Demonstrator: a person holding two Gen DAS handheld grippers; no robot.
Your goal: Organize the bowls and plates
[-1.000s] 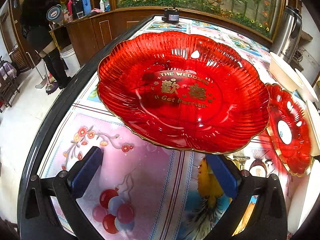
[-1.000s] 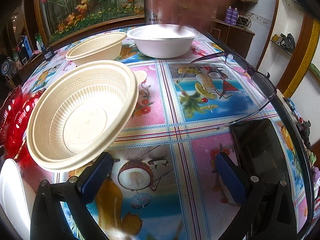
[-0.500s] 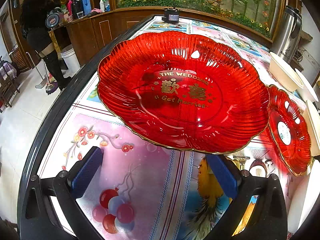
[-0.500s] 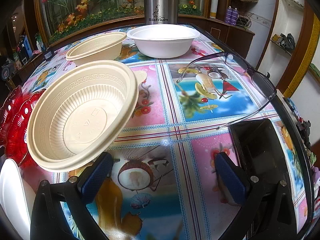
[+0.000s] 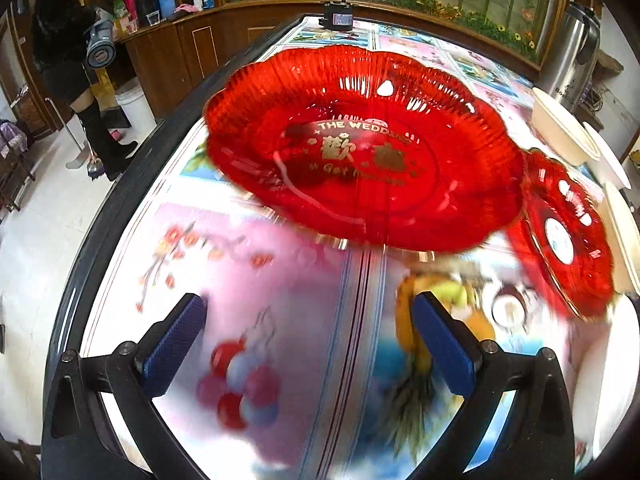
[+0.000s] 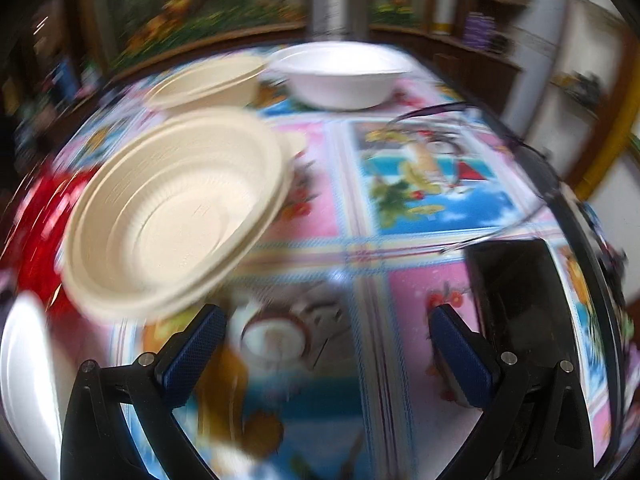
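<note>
At the bottom of the left wrist view, the left tool [image 5: 308, 344] stands wide, its blue pads [image 5: 176, 344] apart with nothing between them, over the bright patterned desk [image 5: 280, 280]. Just beyond, filling the middle of the frame, sits the large red plate [image 5: 360, 152] with gold lettering. A smaller red plate [image 5: 568, 236] lies at centre right, its edge close to the large one; whether they touch is lost in blur. Pale bowls [image 5: 568, 128] sit at the upper right, and a person [image 5: 76, 60] stands on the floor at the upper left.

In the blurred right wrist view, the right tool [image 6: 326, 348] is likewise wide and empty at the bottom. A cream bowl [image 6: 176, 216] tilts at centre left, ahead of the left pad. A dark flat object [image 6: 520, 300] lies at the right. Farther up are a second cream bowl [image 6: 208, 84] and a white bowl [image 6: 340, 76], with eyeglasses [image 6: 460, 120] to the right.
</note>
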